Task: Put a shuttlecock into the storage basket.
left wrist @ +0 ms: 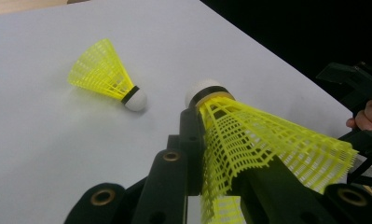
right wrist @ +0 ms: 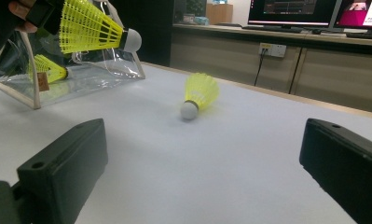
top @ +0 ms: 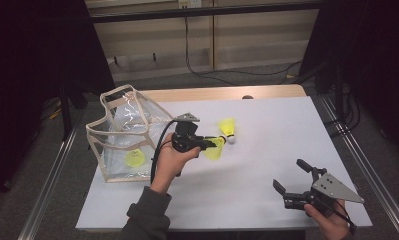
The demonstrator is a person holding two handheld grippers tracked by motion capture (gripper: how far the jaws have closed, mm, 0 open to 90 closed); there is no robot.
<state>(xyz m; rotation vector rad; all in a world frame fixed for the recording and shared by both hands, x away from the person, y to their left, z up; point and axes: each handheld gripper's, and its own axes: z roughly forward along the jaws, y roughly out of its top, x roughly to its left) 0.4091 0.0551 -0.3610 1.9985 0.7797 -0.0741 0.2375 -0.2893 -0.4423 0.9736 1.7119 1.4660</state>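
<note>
- High view: My left gripper [top: 213,145] is clamped on a yellow shuttlecock [top: 214,149], lifted above the white table [top: 267,150] just right of the clear bag [top: 124,135]. My own hand [top: 171,159] covers part of the tool. A second shuttlecock [top: 227,128] lies on the table just beyond the held one; a third shuttlecock [top: 135,158] sits inside the bag, blurred by the plastic. My right gripper [top: 293,177] rests near the table's right front corner, jaws spread wide, nothing between them; that hand is cut off by the frame's bottom edge.
- Left gripper view: My jaws pinch the mesh skirt of the held shuttlecock [left wrist: 249,140], its white cork tip pointing away. Its lower skirt is hidden behind the jaws. The second shuttlecock [left wrist: 110,77] lies on its side beyond.
- Right gripper view: My jaws stand far apart and empty. The second shuttlecock [right wrist: 198,95] lies ahead. The bag [right wrist: 58,74] carries a small brown tag, too small to read. The screens at top right show writing I cannot make out.
</note>
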